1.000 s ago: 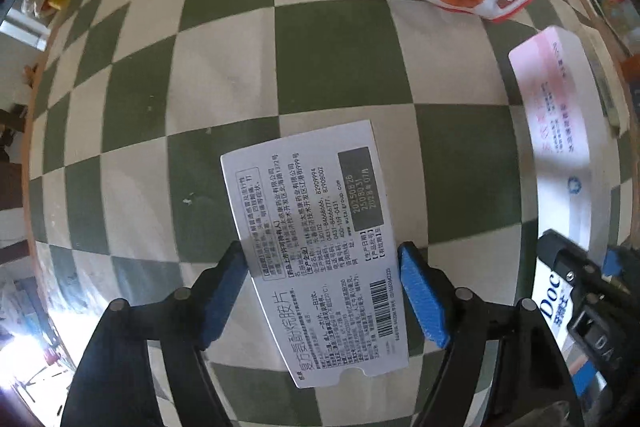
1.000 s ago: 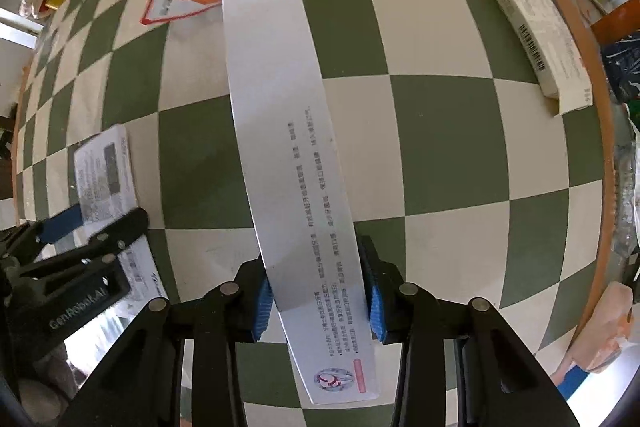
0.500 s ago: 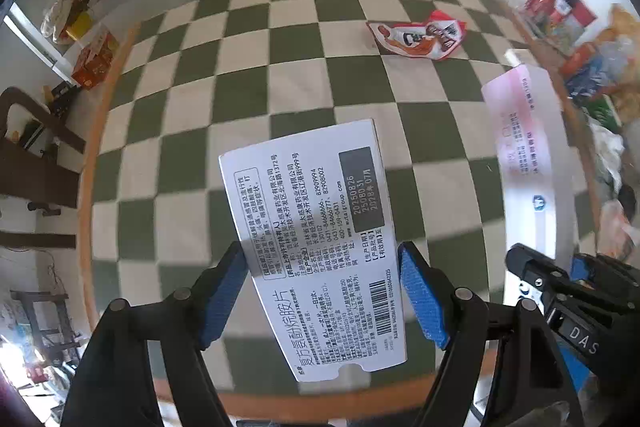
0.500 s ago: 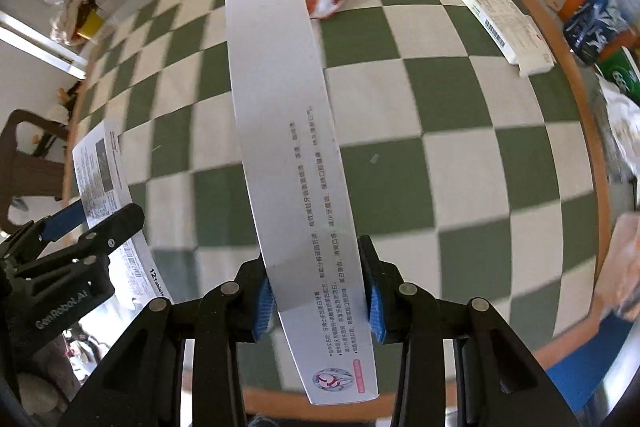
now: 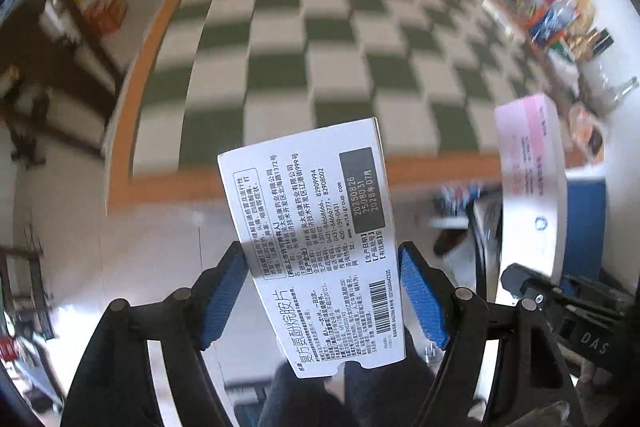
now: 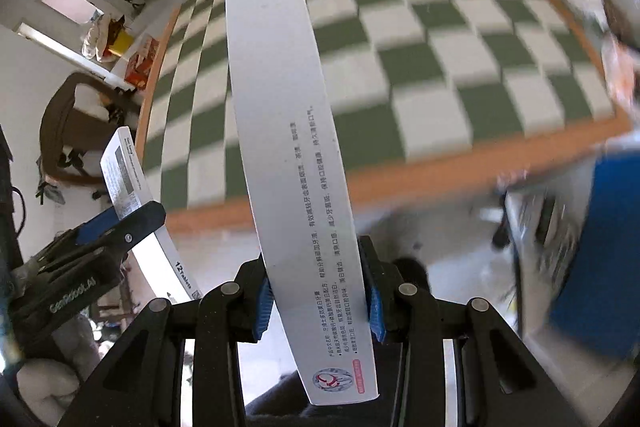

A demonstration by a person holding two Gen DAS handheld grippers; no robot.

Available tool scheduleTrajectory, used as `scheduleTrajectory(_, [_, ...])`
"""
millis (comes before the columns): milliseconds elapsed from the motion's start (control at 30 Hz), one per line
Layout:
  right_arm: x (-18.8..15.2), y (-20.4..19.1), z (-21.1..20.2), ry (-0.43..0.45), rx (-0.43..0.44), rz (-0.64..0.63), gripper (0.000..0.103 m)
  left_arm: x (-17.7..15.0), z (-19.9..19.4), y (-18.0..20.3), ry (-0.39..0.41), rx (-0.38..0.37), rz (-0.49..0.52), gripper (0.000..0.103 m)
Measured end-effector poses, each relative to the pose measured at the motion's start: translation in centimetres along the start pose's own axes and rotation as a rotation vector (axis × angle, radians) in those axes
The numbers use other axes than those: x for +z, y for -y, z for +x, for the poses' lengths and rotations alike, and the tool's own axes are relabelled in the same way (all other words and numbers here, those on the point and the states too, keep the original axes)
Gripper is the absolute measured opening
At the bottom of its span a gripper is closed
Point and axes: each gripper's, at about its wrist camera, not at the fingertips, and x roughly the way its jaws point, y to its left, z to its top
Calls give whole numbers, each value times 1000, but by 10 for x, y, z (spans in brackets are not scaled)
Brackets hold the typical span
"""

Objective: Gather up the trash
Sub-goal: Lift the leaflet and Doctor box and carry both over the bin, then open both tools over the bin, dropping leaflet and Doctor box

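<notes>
A white medicine box [image 5: 316, 239] is clamped widthwise by the left gripper [image 5: 322, 301]; a long carton [image 6: 296, 163] is pinched by the narrowly closed right gripper [image 6: 318, 301], off the checkered table [image 6: 420, 75].

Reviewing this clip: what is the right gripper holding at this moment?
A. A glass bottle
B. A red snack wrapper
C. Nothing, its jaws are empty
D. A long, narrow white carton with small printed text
D: in the right wrist view the right gripper has its blue pads pressed on both sides of a long white carton, lifted clear of the checkered table.
</notes>
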Motion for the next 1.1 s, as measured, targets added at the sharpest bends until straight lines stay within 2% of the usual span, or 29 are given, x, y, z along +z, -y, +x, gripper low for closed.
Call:
scheduleTrajectory(167, [-87, 2, 62, -182, -2, 46, 40, -48, 57, -28, -137, -24, -41, 74])
scheduleTrajectory(233, [-105, 7, 90, -235, -10, 55, 40, -59, 98, -39, -190, -26, -60, 74])
scheduleTrajectory(333, [-131, 23, 164, -336, -24, 86, 40, -69, 164, -53, -256, -29, -86, 74])
scheduleTrajectory(467, [-151, 48, 265, -439, -8, 145, 40, -76, 268, -70, -327, -36, -104, 74])
scheduleTrajectory(633, [-160, 77, 397, -518, 4, 137, 40, -79, 391, -81, -414, -92, -113, 74])
scheduleTrajectory(767, [-163, 94, 475, -561, -9, 118, 40, -85, 445, -92, -431, -80, -125, 80])
scheduleTrajectory(833, [-161, 100, 503, -571, -5, 106, 40, -86, 458, -101, -427, -66, -151, 97])
scheduleTrajectory(867, [-159, 103, 516, -582, -3, 107, 41, -86, 462, -105, -423, -58, -166, 98])
scheduleTrajectory(900, [-157, 104, 523, -589, 5, 111, 44, -86, 463, -109, -410, -41, -178, 98])
scheduleTrajectory(933, [-156, 105, 529, -592, 7, 110, 64, -87, 461, -112, -393, -23, -181, 98])
scheduleTrajectory(967, [-155, 106, 530, -584, -1, 110, 88, -87, 456, -114, -369, 0, -180, 98])
scheduleTrajectory(1000, [-153, 106, 528, -564, -2, 105, 96, -88, 451, -115, -348, 18, -181, 98])
scheduleTrajectory(1100, [-152, 103, 518, -527, -39, 91, 98, -93, 434, -119, -301, 55, -184, 98])
